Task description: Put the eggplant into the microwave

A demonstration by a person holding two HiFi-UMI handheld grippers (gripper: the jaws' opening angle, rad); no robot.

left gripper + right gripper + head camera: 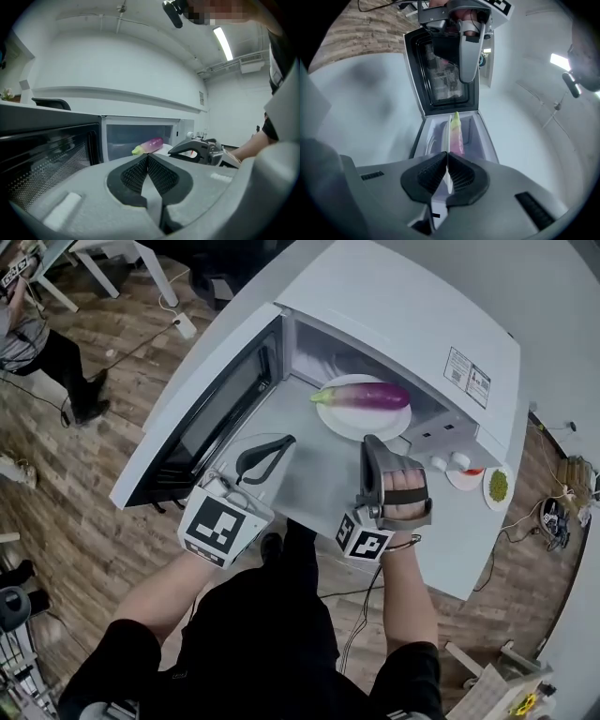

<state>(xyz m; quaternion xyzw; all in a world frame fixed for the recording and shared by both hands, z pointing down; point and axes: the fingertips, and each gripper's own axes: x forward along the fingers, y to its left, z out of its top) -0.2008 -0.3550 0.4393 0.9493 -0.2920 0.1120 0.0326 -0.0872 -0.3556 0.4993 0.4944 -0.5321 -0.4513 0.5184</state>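
Note:
A purple eggplant (367,396) with a green stem end lies on a white plate (349,425) just inside the open white microwave (412,324). Its door (202,418) swings out to the left. My right gripper (371,441) is shut on the plate's near rim. In the right gripper view the plate (446,136) shows edge-on between the jaws, with the eggplant (456,133) beyond. My left gripper (284,442) is shut on nothing and hovers over the microwave's floor, left of the plate. Seen from the left gripper view, the eggplant (149,145) is straight ahead and the right gripper (174,150) is to its right.
The microwave stands on a white table (478,549). A small dish of green bits (498,486) and a red and white dish (466,474) sit right of the microwave. A person (37,343) stands on the wood floor at far left. Cables lie at far right.

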